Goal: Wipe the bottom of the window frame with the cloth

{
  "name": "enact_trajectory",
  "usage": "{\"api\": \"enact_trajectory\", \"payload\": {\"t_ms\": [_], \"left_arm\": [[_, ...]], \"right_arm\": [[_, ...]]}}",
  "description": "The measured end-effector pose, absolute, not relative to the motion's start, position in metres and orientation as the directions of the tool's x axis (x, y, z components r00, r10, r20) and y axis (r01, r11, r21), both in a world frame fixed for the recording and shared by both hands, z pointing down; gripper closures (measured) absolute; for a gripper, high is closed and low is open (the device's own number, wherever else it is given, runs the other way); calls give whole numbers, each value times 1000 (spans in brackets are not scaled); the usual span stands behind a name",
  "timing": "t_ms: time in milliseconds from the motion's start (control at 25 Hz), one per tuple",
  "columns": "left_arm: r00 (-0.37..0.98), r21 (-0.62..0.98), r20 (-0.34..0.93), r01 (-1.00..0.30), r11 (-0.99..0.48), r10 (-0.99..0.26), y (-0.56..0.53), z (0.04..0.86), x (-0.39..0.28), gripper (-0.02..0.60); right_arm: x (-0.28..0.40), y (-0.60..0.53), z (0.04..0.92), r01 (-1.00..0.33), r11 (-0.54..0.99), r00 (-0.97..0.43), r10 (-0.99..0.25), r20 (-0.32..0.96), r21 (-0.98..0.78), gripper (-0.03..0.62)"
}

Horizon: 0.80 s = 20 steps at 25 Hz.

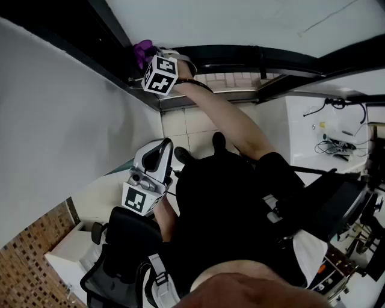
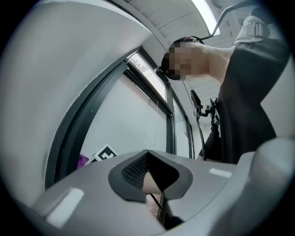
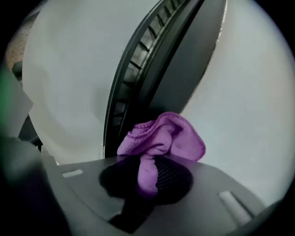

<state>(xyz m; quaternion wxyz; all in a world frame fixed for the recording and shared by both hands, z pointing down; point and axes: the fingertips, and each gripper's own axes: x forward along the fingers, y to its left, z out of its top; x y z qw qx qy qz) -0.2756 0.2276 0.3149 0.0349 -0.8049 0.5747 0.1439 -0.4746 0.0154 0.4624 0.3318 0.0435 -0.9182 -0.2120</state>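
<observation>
The right gripper view alone showed the grasp. The right gripper was clenched on the purple cloth: a fold was pinched between the dark pads, and the rest bunched out past the tips. The bunch lay against the dark ribbed channel of the window frame. In the head view the same cloth was only a small purple patch beyond the marker cube, up against the frame. The left gripper view gave what the others did not. It showed the jaws of the left gripper closed tip to tip, with nothing between them. It also gave a side look along the window, with the other gripper's cube and a sliver of purple low at the left.

The frame was dark metal, set between a pale wall and pale glass. From the head view the room had a tiled floor below the window. A white desk strewn with cables stood at the right, and a black chair at lower left. A strip light ran along the ceiling.

The person's right arm reached out nearly straight from the shoulder to the frame. The left gripper was held low, close in front of the black-clothed body and well apart from the window, with its jaws angled up.
</observation>
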Motion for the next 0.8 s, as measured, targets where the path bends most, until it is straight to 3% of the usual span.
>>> {"api": "enact_trajectory", "payload": {"t_ms": [200,440,560,720,800], "left_arm": [[263,99,-272,-949,-299,-925,224,311,-269,580],[327,91,-257,-929,-360,-909,204,316,-250,580],[347,90,-286,-919,-385,-893,201,314,-242,580],[368,91,-260,-911,-402,-893,188,322,-219,580],[363,92,-238,-915,-393,-901,186,325,-214,580]], "right_arm": [[-447,20,469,208,780,-727,-280,627,590,525],[-304,-87,485,266,619,-481,-579,659,739,526],[-257,-117,487,372,537,-335,-683,649,757,526],[-232,-129,493,501,493,-215,-726,654,712,526],[-239,-113,477,434,552,-279,-669,689,712,525]]}}
